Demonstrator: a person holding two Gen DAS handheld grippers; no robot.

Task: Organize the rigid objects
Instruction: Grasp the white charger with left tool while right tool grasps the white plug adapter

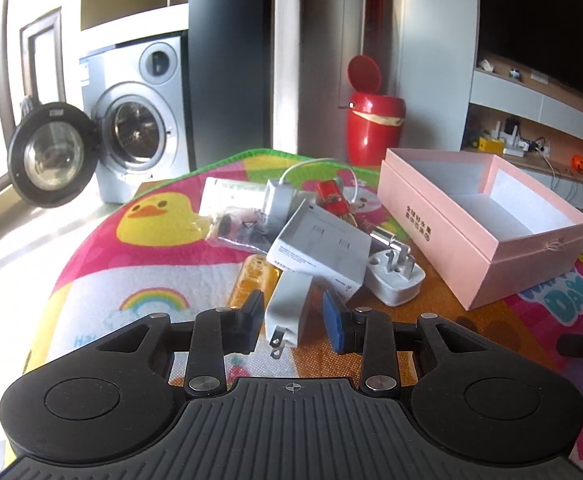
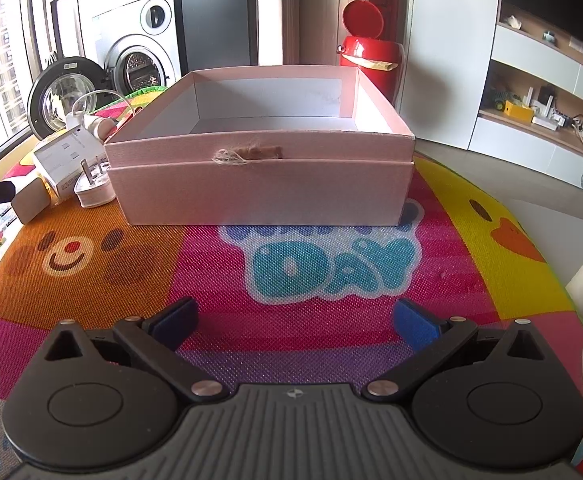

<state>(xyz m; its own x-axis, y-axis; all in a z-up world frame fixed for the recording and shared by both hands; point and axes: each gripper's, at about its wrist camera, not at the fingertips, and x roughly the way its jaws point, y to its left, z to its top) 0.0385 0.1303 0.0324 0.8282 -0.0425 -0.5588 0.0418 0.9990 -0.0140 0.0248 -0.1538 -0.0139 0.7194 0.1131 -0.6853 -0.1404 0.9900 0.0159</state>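
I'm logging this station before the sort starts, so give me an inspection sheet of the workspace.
Surface: colourful cartoon play mat.
Job's things: open pink box, nothing seen inside; white charger, travel adapter, white carton, red toy car, amber item.
Clutter: clear plastic bag in the pile.
Grippers: left claw open, straddling the charger; right claw open, holding nothing.
Cables: white cable looping over the pile.
Surroundings: washing machine, door open; red bin.

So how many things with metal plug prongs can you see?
2: a flat white charger between the left gripper's jaws, and a round white adapter beside the pink box. Others may be hidden.
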